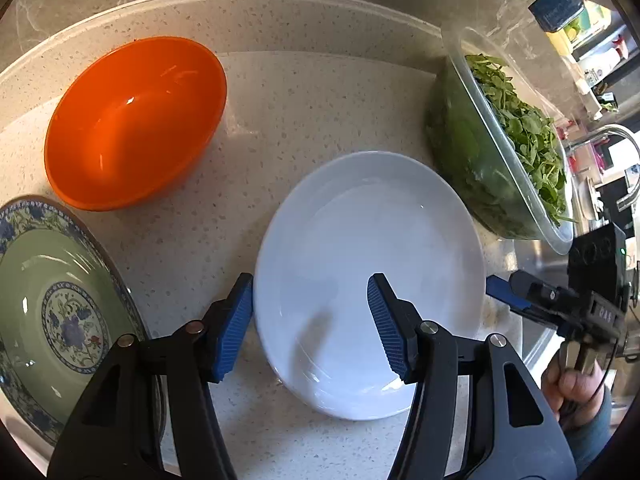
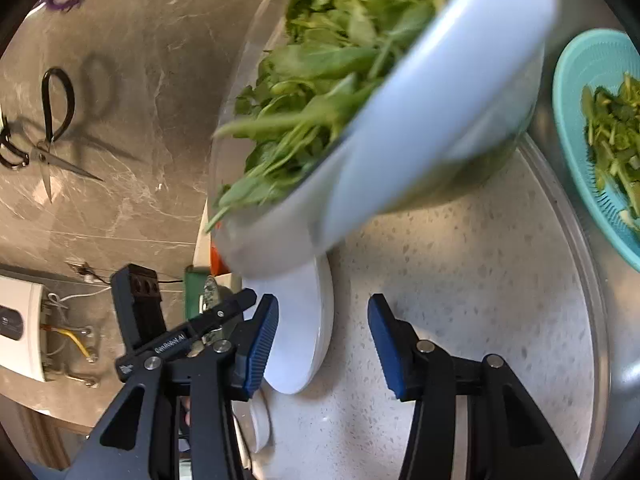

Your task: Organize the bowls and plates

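A white plate [image 1: 368, 280] lies flat on the speckled counter [image 1: 304, 112]. My left gripper [image 1: 310, 320] is open, its jaws straddling the plate's left rim, one finger outside and one over the plate. An orange bowl [image 1: 132, 120] sits at the back left. A green plate with blue floral rim [image 1: 52, 312] lies at the left. My right gripper [image 2: 323, 340] is open, low over the counter at the white plate's [image 2: 308, 328] right edge; it also shows in the left wrist view [image 1: 504, 292]. It holds nothing.
A clear bowl of green leaves [image 1: 512, 148] stands right of the white plate, close above my right gripper [image 2: 360, 100]. A teal colander with greens [image 2: 600, 128] sits in the steel sink at far right. Scissors [image 2: 44, 136] hang on the grey wall.
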Demonstrator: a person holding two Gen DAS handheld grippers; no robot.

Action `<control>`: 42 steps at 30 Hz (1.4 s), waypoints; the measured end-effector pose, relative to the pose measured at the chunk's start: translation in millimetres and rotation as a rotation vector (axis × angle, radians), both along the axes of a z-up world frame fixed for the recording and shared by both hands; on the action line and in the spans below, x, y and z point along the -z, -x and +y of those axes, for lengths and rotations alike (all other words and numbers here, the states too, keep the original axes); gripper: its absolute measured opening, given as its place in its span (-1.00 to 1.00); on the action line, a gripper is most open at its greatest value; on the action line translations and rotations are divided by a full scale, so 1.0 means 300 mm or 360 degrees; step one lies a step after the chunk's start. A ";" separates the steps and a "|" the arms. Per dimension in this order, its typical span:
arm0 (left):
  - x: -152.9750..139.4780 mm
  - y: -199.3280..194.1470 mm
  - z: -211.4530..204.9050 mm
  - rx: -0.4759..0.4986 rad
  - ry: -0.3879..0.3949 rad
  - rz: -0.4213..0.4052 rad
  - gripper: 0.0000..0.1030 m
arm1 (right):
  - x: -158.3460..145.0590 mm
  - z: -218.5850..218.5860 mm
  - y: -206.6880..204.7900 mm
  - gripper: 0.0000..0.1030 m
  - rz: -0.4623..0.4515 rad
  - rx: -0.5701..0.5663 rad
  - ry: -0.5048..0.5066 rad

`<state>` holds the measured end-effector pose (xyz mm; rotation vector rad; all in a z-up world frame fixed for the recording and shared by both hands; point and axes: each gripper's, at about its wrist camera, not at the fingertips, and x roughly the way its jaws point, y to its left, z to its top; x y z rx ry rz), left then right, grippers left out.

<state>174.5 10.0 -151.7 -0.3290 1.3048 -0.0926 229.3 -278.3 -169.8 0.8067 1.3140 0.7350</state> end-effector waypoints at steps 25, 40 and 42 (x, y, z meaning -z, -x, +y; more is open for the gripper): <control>0.033 -0.035 -0.049 0.0156 -0.0155 0.0078 -0.76 | 0.082 -0.008 0.029 -0.73 0.0044 0.0102 -0.0028; -0.007 -0.020 -0.063 0.0161 -0.0141 0.0033 -0.80 | 0.087 -0.023 0.063 -0.73 0.0094 0.0127 -0.0078; -0.022 -0.001 -0.065 0.0161 -0.0134 0.0017 -0.80 | 0.070 -0.029 0.073 -0.73 0.0078 0.0126 -0.0076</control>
